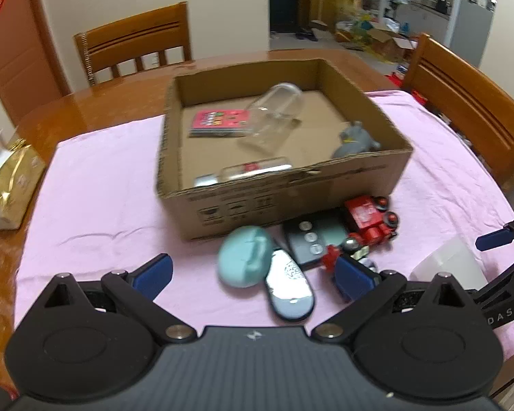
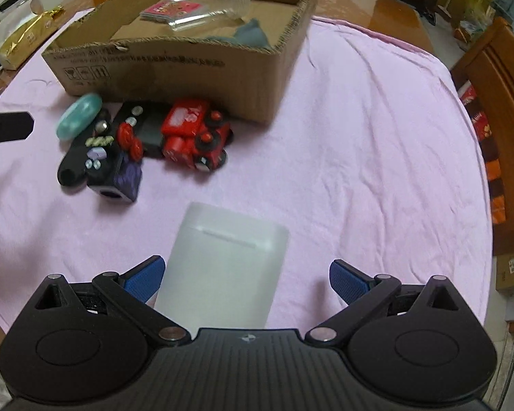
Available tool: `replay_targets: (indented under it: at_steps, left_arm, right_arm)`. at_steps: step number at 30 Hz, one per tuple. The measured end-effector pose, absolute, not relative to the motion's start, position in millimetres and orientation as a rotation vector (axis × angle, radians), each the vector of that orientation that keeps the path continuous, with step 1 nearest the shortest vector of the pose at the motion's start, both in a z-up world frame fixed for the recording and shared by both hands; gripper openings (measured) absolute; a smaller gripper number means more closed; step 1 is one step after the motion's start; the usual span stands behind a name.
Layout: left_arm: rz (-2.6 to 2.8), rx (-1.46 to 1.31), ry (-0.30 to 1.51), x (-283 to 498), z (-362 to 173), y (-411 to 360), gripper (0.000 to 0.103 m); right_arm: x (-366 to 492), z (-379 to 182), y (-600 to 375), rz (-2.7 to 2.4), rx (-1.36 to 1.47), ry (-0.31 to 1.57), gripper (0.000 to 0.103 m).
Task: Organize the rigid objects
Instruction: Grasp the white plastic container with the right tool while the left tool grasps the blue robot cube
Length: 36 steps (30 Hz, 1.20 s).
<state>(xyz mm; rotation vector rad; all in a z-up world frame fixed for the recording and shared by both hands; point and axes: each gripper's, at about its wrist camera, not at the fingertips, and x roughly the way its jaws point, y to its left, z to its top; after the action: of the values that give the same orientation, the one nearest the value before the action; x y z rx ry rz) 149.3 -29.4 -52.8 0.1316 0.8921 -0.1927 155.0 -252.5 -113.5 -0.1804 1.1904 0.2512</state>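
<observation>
An open cardboard box point(image 1: 291, 185) stands on the pink cloth and holds a clear jar point(image 1: 274, 113), a pink card pack point(image 1: 219, 121), a grey toy point(image 1: 354, 140) and a bottle point(image 1: 250, 171). In front of it lie a teal case point(image 1: 245, 260), a black remote point(image 1: 308, 239), a red toy truck point(image 1: 370, 219) and a silver oval item point(image 1: 289, 287). My left gripper point(image 1: 253, 274) is open above the teal case. My right gripper point(image 2: 246, 279) is open around a white translucent box point(image 2: 226, 260), which lies on the cloth between the fingers. The box point(image 2: 188, 58), truck point(image 2: 195, 133) and teal case point(image 2: 78, 120) also show in the right wrist view.
A dark purple block toy point(image 2: 116, 167) with red parts lies beside the remote. A gold bag point(image 1: 10, 188) and a lidded jar point(image 2: 13, 10) sit at the table's left. Wooden chairs point(image 1: 137, 44) stand at the far side and the right point(image 1: 469, 102).
</observation>
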Motion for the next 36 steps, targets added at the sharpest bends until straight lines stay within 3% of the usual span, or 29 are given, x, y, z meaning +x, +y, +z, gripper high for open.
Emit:
replay_targets:
  at_steps: [7,15,30,36]
  left_arm:
    - [-0.324,0.204,0.865,152.3,-58.9,-60.4,0.101]
    - [-0.344,0.213,0.869,169.8,-81.8,-83.4,0.101]
    - [-0.164,0.217,0.902,149.4,-89.4,-42.5,0.100]
    - [-0.247,0.237,0.868,141.0,-86.5,-59.2,0.097]
  right_arm:
    - [138.3,-126.4,-264.7,0.179,-0.330,1.203,0.103]
    - [138.9,-130.7,-288.3,0.171,-0.146,1.218,0.103]
    - [126.0,-133.8,-286.9,0.174,-0.141,1.139,0.103]
    - [121.6,-134.1,-287.3,0.180,-0.141,1.103,0.103]
